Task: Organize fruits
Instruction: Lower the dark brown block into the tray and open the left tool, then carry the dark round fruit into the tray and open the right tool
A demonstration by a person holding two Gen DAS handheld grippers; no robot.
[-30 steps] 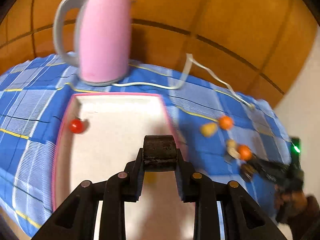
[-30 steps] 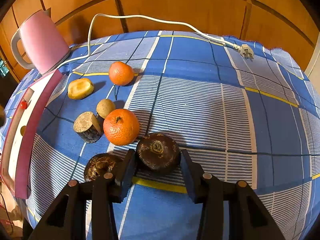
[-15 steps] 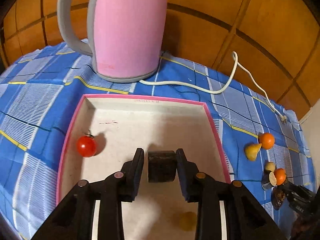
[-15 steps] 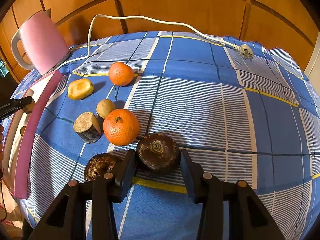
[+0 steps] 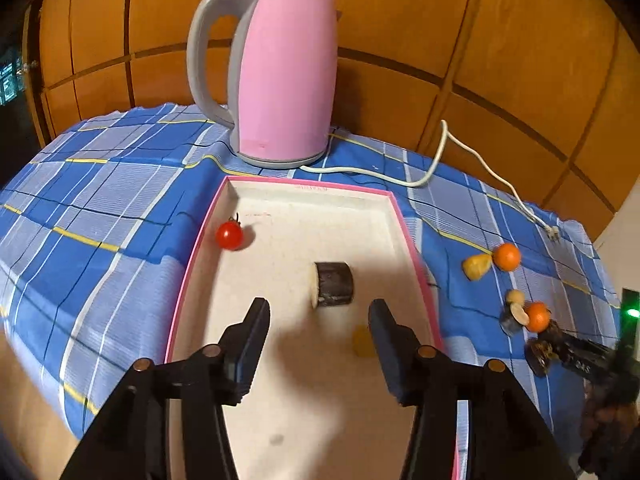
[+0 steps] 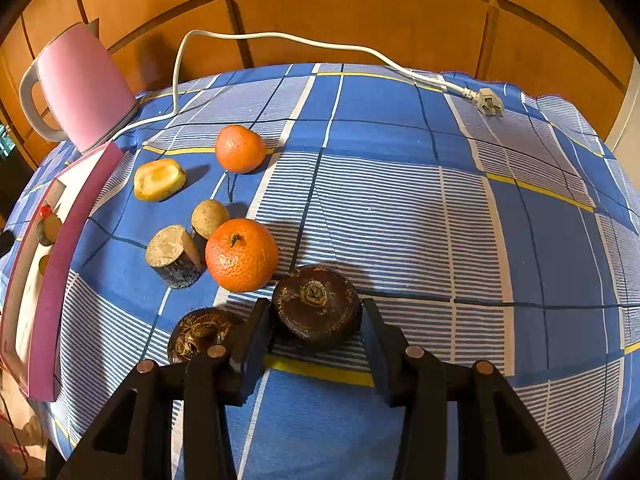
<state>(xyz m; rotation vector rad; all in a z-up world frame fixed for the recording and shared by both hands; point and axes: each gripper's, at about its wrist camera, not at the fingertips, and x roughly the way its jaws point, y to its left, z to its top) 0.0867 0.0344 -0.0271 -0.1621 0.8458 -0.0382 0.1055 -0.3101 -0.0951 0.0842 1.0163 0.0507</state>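
So far the pink tray (image 5: 404,216) holds a cherry tomato (image 5: 229,235), a dark cut chunk (image 5: 333,283) and something small and yellow, left gripper (image 5: 318,334) opening with nothing between its jaws, right gripper (image 6: 316,334) hugging a dark round fruit (image 6: 316,306), with two oranges and more waiting on the cloth to the right.

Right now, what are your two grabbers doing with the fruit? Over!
Left gripper opening, dark chunk lying free in the pink-rimmed tray. Right gripper around dark round fruit. Orange close beside.

Pink kettle (image 5: 286,76) upright on blue checked cloth (image 6: 400,208); white cord (image 6: 320,46) trails, plug (image 6: 489,103) loose.
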